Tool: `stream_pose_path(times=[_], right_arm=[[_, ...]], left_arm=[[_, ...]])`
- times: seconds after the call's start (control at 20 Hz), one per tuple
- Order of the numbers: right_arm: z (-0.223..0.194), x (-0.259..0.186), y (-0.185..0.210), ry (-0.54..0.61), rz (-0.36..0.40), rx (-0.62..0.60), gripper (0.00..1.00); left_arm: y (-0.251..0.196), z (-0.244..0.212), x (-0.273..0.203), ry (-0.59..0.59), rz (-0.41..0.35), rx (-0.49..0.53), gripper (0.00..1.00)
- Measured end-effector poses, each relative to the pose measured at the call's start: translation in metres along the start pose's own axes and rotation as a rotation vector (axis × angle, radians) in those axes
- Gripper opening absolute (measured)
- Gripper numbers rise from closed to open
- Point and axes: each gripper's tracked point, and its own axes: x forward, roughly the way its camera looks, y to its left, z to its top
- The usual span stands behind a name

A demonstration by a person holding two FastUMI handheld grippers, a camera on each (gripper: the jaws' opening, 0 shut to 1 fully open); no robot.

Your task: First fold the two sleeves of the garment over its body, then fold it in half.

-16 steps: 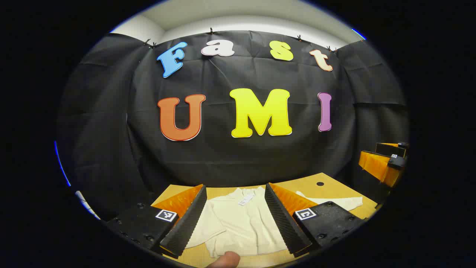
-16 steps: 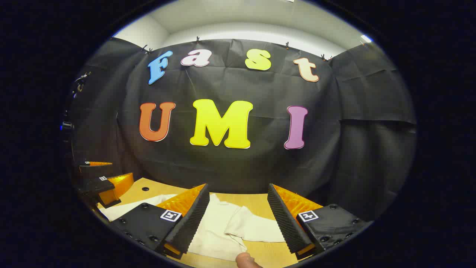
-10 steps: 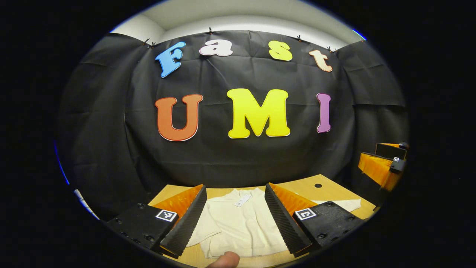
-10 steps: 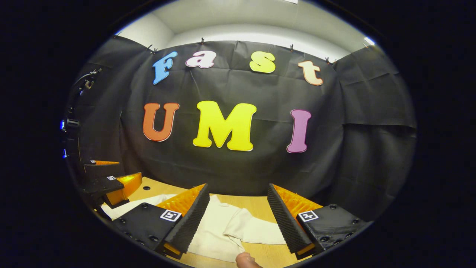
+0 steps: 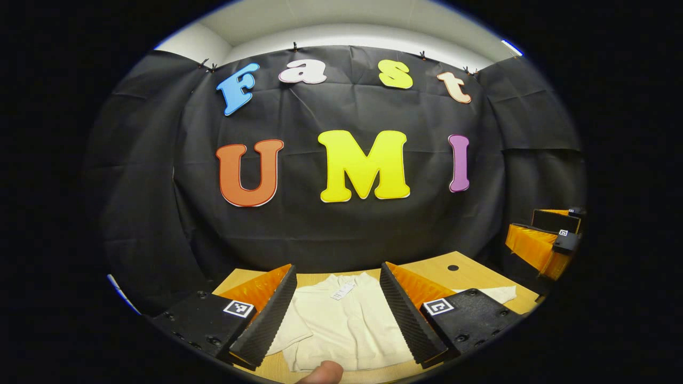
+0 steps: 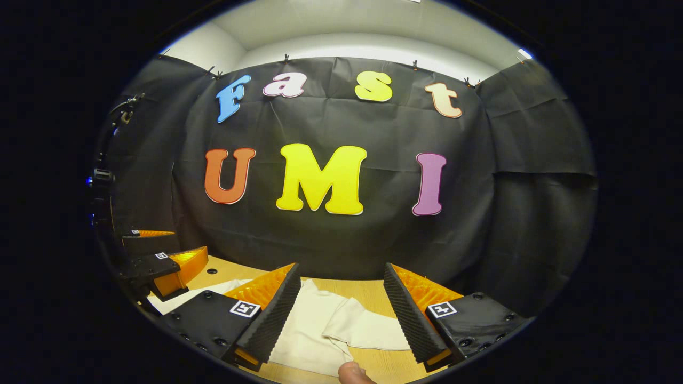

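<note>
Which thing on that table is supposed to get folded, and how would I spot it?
Look at the light wooden table below the black cloth wall. Spread flat on it lies a cream short-sleeved knit garment, sleeves still out to the sides. It is the only soft, pale thing there, with a small white tag at its collar.

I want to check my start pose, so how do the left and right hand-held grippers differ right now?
The left hand-held gripper frames the cream garment's body and neck tag; the right hand-held gripper frames a sleeve lying out on the wooden table. Both are open, above the cloth, holding nothing.
</note>
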Motion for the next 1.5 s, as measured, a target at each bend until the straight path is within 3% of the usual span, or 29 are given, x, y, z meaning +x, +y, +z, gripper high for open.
stream_pose_path(times=[0.2,0.3,0.6,0.7,0.85,1.0,1.1,1.35,1.5], right_arm=[[0.0,0.003,-0.01,-0.002,-0.014,0.008,0.98],[0.003,0.011,-0.032,-0.021,-0.061,0.0,0.98],[-0.061,0.055,-0.178,0.073,-0.347,0.059,1.0],[-0.1,0.067,-0.238,0.139,-0.456,0.086,1.0],[-0.178,0.078,-0.308,0.297,-0.541,0.129,1.0],[-0.263,0.082,-0.361,0.481,-0.574,0.2,1.0],[-0.292,0.092,-0.373,0.599,-0.592,0.25,1.0],[-0.307,0.103,-0.376,0.823,-0.549,0.396,0.99],[-0.31,0.108,-0.382,0.876,-0.53,0.39,0.99]], left_arm=[[-0.001,-0.001,0.0,0.003,0.003,0.004,0.99],[-0.003,0.001,-0.001,-0.004,-0.004,0.006,0.99],[-0.013,0.013,-0.008,-0.045,0.016,0.003,0.99],[-0.026,0.018,-0.013,-0.058,0.003,-0.02,0.99],[-0.037,0.022,-0.018,-0.063,0.029,0.008,0.94],[-0.054,0.017,-0.021,-0.05,0.043,0.009,0.99],[-0.062,0.005,-0.024,-0.014,0.07,0.006,0.99],[-0.075,-0.016,-0.035,0.045,0.148,0.008,0.99],[-0.08,-0.026,-0.038,0.076,0.152,0.024,0.99]])
